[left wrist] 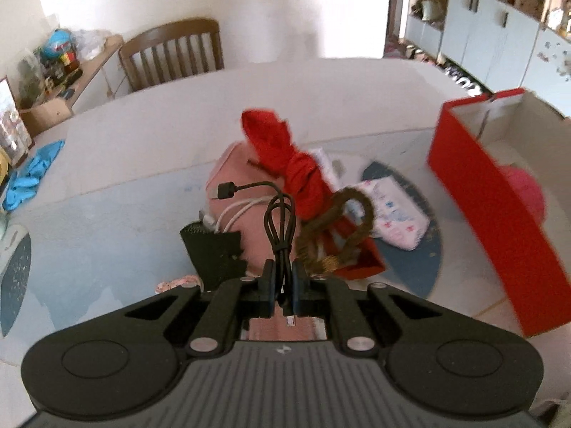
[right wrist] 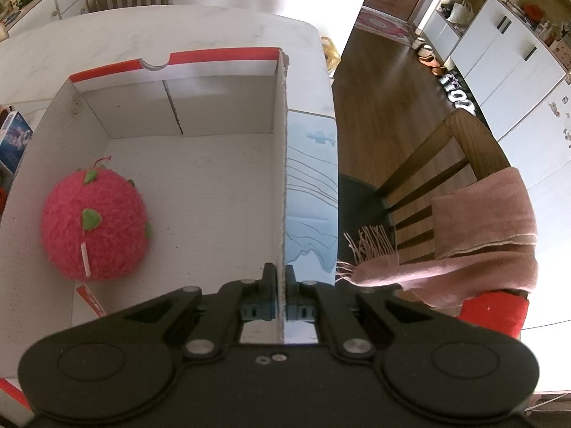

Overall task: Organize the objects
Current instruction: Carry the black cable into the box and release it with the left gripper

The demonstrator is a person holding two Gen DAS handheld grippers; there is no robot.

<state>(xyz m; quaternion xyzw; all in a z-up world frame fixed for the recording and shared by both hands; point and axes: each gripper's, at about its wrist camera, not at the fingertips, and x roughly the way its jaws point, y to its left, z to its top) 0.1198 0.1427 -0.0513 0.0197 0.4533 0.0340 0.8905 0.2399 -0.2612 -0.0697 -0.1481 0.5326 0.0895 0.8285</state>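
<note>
My left gripper (left wrist: 283,278) is shut on a coiled black USB cable (left wrist: 280,224), whose loop stands up above the fingers and whose plug (left wrist: 224,190) sticks out to the left. Below it lie a pink pouch (left wrist: 232,178), a red cloth (left wrist: 285,164), a brown rope loop (left wrist: 342,228) and a patterned white packet (left wrist: 396,214). The red-and-white cardboard box (left wrist: 492,207) stands open at the right. My right gripper (right wrist: 281,278) is shut on that box's right wall (right wrist: 282,164). Inside the box rests a fuzzy pink ball (right wrist: 93,224) with green leaves.
A black fabric item (left wrist: 214,253) with white cables lies left of the held cable. Blue gloves (left wrist: 32,178) sit at the table's left edge. A wooden chair (left wrist: 171,53) stands behind the table; another chair (right wrist: 446,178) draped with a pink scarf (right wrist: 481,235) stands right of it.
</note>
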